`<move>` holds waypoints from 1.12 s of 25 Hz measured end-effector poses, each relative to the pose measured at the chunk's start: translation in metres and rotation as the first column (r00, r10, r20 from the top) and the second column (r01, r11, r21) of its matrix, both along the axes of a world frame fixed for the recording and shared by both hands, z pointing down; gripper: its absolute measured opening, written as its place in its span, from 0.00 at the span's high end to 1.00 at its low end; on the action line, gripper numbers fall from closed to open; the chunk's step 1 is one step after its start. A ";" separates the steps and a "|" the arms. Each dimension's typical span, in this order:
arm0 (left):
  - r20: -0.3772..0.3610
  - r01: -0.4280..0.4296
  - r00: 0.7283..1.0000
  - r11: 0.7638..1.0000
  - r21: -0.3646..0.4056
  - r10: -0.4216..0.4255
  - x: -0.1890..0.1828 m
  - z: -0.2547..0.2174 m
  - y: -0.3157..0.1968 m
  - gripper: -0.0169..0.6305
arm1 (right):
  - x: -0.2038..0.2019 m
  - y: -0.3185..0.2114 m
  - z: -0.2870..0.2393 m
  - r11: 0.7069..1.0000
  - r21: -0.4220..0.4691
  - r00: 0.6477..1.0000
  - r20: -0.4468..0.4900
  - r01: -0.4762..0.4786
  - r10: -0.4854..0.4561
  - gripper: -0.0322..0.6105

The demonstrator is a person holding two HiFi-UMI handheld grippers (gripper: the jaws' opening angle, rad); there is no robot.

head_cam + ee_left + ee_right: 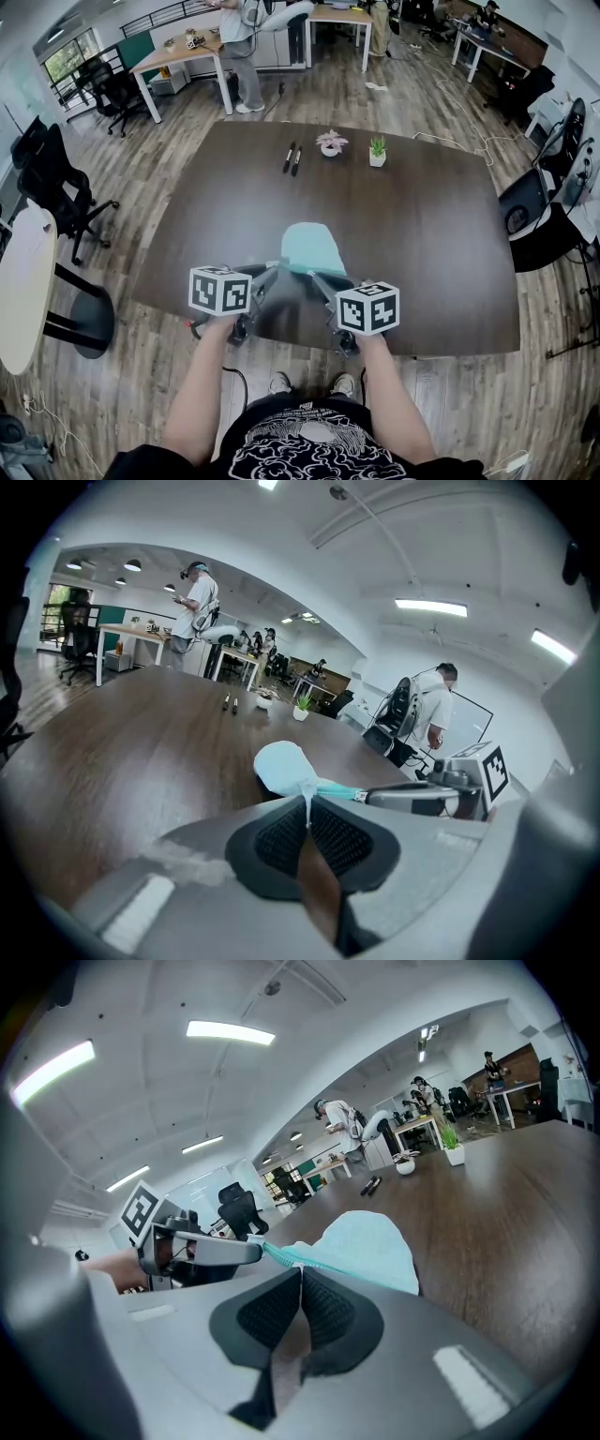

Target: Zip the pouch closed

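Note:
A light teal pouch [312, 247] lies on the dark brown table [431, 234], near its front edge. My left gripper [279, 269] reaches the pouch's near end from the left. In the left gripper view this gripper [307, 804] is shut on a thin pale strip of the pouch [281, 765]. My right gripper [315, 276] comes in from the right. In the right gripper view it [300, 1271] is shut on the teal zipper line [323, 1267] of the pouch [373, 1245]. Each gripper view shows the other gripper's fingers [412, 797] [211, 1252] at the zipper's end.
Two pens [292, 157] and two small potted plants [330, 142] [377, 151] stand at the table's far side. Office chairs [56, 187] [539, 220] flank the table. A person [242, 56] stands by desks further back.

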State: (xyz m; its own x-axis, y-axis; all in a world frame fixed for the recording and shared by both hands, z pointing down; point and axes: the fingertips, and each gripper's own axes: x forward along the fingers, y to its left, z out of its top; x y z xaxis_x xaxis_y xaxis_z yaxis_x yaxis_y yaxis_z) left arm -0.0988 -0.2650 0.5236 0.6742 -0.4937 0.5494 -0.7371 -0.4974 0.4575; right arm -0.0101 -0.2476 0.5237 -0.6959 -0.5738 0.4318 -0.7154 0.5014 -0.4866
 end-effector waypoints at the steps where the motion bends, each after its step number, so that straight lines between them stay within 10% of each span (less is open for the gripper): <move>1: -0.004 0.004 1.000 1.000 0.002 -0.004 0.001 0.000 -0.001 0.94 | 0.000 0.000 0.000 1.000 0.001 1.000 0.001 0.002 -0.002 0.94; 28: 0.011 0.137 0.991 0.991 0.007 -0.137 -0.025 0.006 -0.009 0.94 | 0.008 -0.001 0.007 1.000 -0.015 1.000 -0.012 -0.019 0.018 0.94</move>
